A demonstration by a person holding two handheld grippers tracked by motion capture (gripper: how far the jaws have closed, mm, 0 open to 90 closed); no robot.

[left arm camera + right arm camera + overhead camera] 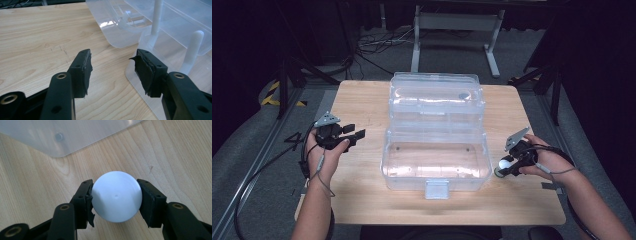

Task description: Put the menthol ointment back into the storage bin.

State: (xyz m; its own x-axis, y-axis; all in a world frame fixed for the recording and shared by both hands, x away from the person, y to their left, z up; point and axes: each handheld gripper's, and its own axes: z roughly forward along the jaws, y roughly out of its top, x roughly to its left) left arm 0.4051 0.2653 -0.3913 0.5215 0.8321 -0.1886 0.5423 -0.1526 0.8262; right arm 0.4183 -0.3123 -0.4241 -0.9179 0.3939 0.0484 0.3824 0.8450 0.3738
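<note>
Right gripper (114,200): pinching small white smooth ball (115,196) between both pads, beside clear plastic hinged box (435,162).
Left gripper (112,72): spread, empty.

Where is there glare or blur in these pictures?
High view: soft overall, dark surroundings, bright sheen on the clear box. Left gripper view: glare patch on the box's curved wall, jaws near the lens slightly soft. Right gripper view: the white ball is evenly lit, wood grain of the table sharp.
</note>
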